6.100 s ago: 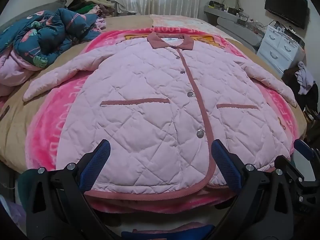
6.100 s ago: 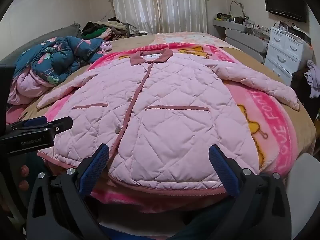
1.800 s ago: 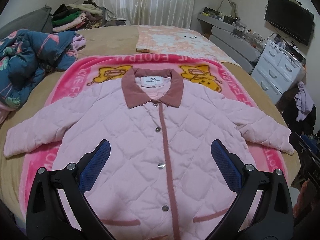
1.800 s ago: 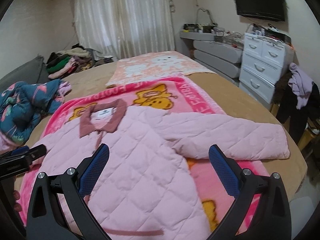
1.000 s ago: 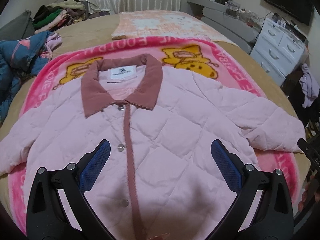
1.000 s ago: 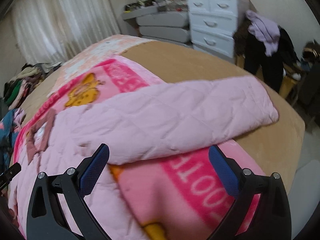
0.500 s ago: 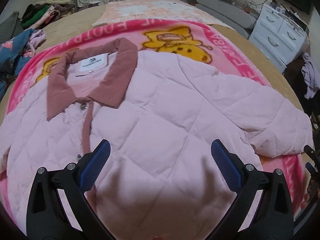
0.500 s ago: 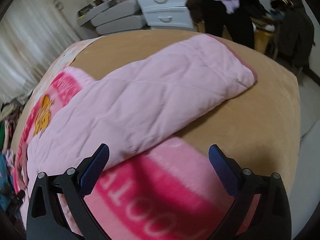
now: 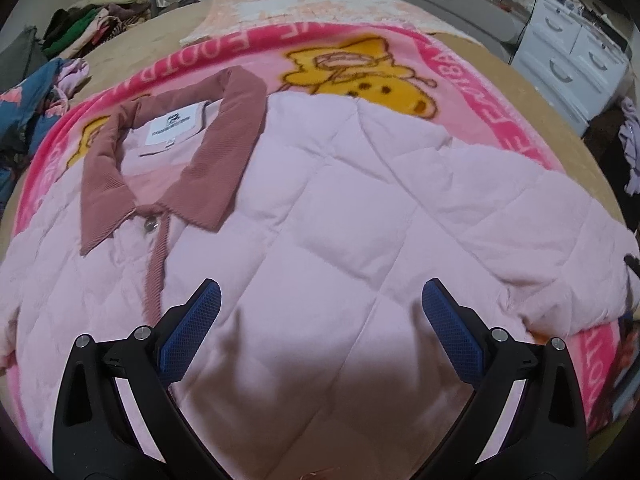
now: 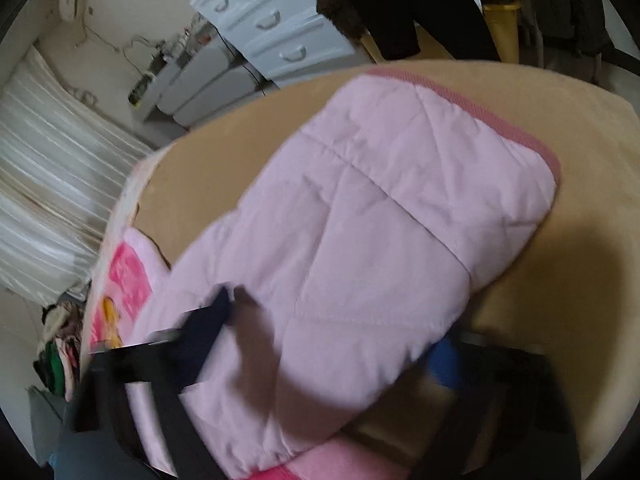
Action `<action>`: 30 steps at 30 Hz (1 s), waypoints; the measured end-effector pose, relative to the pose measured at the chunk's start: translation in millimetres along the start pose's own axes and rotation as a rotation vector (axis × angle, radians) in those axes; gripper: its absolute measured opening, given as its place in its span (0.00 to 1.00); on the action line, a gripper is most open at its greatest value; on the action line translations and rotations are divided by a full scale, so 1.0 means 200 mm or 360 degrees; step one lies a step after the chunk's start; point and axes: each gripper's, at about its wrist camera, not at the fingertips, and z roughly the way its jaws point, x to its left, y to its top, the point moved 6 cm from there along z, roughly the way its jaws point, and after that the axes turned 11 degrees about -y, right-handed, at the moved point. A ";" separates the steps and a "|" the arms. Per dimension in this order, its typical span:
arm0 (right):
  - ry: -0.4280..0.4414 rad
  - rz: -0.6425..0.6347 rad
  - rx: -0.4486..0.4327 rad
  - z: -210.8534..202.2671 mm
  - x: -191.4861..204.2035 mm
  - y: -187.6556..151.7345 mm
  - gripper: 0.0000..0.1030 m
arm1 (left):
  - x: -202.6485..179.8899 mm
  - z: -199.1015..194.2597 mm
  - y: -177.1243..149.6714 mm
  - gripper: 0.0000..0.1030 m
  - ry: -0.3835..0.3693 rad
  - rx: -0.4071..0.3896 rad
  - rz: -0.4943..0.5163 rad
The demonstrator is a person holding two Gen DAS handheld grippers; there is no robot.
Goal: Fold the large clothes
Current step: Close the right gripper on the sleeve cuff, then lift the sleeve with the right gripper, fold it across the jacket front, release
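Note:
A pink quilted jacket (image 9: pixel 320 208) with a dusty-rose collar (image 9: pixel 236 148) lies buttoned and flat on a pink cartoon blanket (image 9: pixel 500 120) on the bed. My left gripper (image 9: pixel 318 320) is open and empty, low over the jacket's chest near the right shoulder. My right gripper (image 10: pixel 332 328) is open, its blurred fingers straddling the jacket's right sleeve (image 10: pixel 360 220). The sleeve's rose-trimmed cuff (image 10: pixel 500 120) rests on the tan bedspread (image 10: pixel 580 280).
A pile of clothes (image 9: pixel 92 20) and a blue patterned garment (image 9: pixel 24 120) lie at the bed's far left. A white dresser (image 9: pixel 576 60) stands right of the bed, with dark clothes (image 10: pixel 440 8) hanging beside it. The bed's edge is just past the cuff.
Both grippers have moved in and down: the left from the jacket's hem up to the chest, the right out to the sleeve, now straddling it close up.

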 end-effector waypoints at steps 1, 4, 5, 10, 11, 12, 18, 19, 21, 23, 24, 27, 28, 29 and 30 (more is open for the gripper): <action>0.0029 0.0012 -0.0001 0.00 0.01 0.01 0.46 | 0.01 -0.02 0.00 0.92 0.0012 0.0005 0.0003; 0.0070 -0.0014 -0.0038 -0.06 0.04 0.05 0.28 | 0.05 -0.10 0.02 0.92 0.0034 0.0004 -0.0006; 0.0085 -0.0052 -0.0073 -0.10 0.08 0.07 0.24 | 0.05 -0.12 0.03 0.92 0.0024 -0.0002 -0.0001; 0.0131 -0.0218 -0.0176 -0.31 0.24 0.12 0.19 | 0.10 -0.25 0.07 0.92 0.0023 -0.0069 0.0037; 0.0134 -0.0260 -0.0202 -0.36 0.29 0.13 0.18 | 0.12 -0.28 0.08 0.92 0.0008 -0.0076 0.0017; 0.0147 -0.0313 -0.0237 -0.42 0.35 0.14 0.18 | 0.13 -0.30 0.09 0.92 0.0008 -0.0087 0.0007; 0.0236 -0.0535 -0.0389 -0.71 0.62 0.11 0.18 | 0.20 -0.43 0.14 0.92 -0.0006 -0.0142 -0.0006; 0.0243 -0.0548 -0.0396 -0.73 0.64 0.10 0.17 | 0.21 -0.46 0.14 0.92 0.0001 -0.0158 0.0001; 0.0259 -0.0583 -0.0411 -0.79 0.71 0.09 0.17 | 0.22 -0.50 0.16 0.92 -0.0013 -0.0180 -0.0004; 0.0279 -0.0627 -0.0431 -0.85 0.77 0.06 0.17 | 0.23 -0.54 0.16 0.92 -0.0035 -0.0179 0.0000; 0.0288 -0.0645 -0.0439 -0.87 0.80 0.05 0.17 | 0.24 -0.55 0.16 0.92 -0.0040 -0.0181 0.0010; 0.0313 -0.0707 -0.0467 -0.95 0.89 0.01 0.17 | 0.26 -0.62 0.16 0.92 -0.0036 -0.0196 0.0032; 0.0321 -0.0721 -0.0472 -0.98 0.92 0.00 0.17 | 0.28 -0.65 0.17 0.92 -0.0036 -0.0209 0.0028; 0.0328 -0.0737 -0.0476 -1.00 0.94 -0.01 0.17 | 0.30 -0.66 0.17 0.92 -0.0037 -0.0216 0.0023; 0.0345 -0.0753 -0.0483 -1.03 0.98 -0.02 0.17 | 0.32 -0.68 0.17 0.92 -0.0035 -0.0222 0.0015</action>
